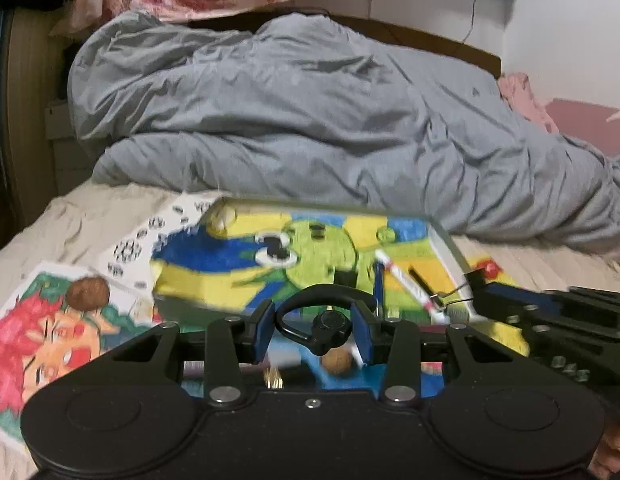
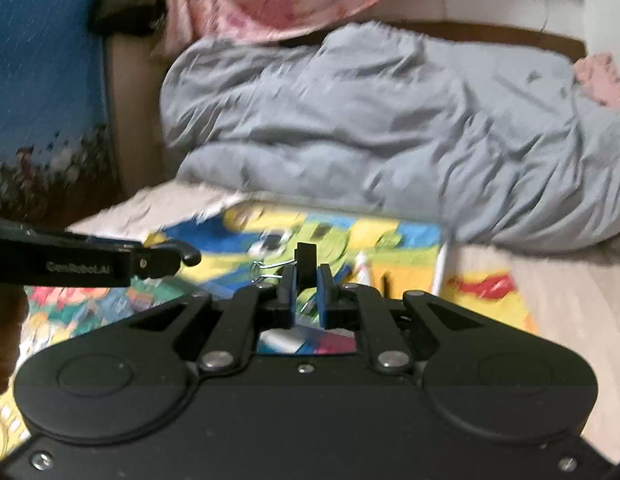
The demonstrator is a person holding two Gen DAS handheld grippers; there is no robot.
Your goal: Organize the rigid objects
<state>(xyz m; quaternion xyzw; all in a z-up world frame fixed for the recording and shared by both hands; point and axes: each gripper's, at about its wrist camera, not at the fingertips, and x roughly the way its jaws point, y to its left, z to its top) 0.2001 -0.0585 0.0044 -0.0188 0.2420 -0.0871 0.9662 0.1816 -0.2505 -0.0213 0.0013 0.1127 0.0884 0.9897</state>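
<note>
Over the bed (image 1: 70, 216), the left gripper (image 1: 313, 326) has its jaws pinching a black D-shaped padlock (image 1: 323, 322). The right gripper (image 2: 307, 294) has its jaws pressed onto a black binder clip (image 2: 306, 264), above the colourful painted board (image 1: 270, 256).

My left gripper (image 1: 313, 330) grips a black padlock (image 1: 321, 322); beyond lies a green cartoon painting (image 1: 302, 256), then a grey duvet (image 1: 310, 120).

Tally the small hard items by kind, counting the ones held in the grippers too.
Pens: 3 (white, blue, black)
Brown balls: 2
Binder clip: 1
Black ring: 1
Total: 7
</note>
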